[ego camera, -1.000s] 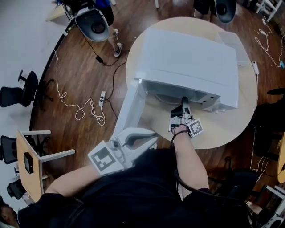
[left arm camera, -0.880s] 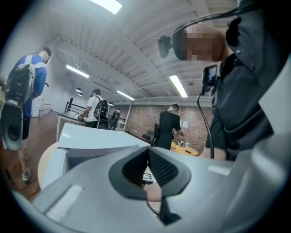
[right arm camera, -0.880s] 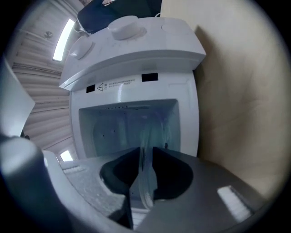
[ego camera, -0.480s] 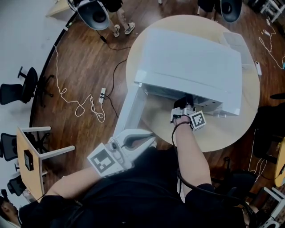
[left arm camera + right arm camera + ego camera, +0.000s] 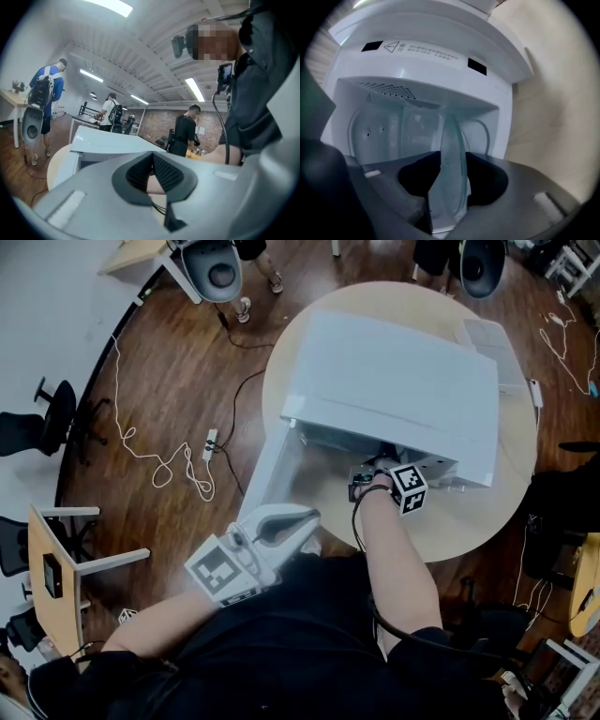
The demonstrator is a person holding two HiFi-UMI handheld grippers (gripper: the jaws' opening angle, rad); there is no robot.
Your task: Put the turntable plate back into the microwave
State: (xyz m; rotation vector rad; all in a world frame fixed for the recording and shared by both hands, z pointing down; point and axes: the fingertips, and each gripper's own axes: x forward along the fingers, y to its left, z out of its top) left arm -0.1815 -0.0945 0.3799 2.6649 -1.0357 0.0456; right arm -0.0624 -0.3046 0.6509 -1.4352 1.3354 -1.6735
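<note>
Turntable plate [image 5: 449, 154] stands on edge between the jaws of my right tongs [image 5: 368, 480], at the mouth of the microwave [image 5: 394, 381]. Those jaws have just been opening, and their pads stand off the glass. My right forearm [image 5: 394, 554] reaches forward over the tabletop [image 5: 473, 517], tongs tipped slightly downward. My left tongs [image 5: 302, 521] hang near my body beside the open door [image 5: 272, 465], clenched on nothing.
</note>
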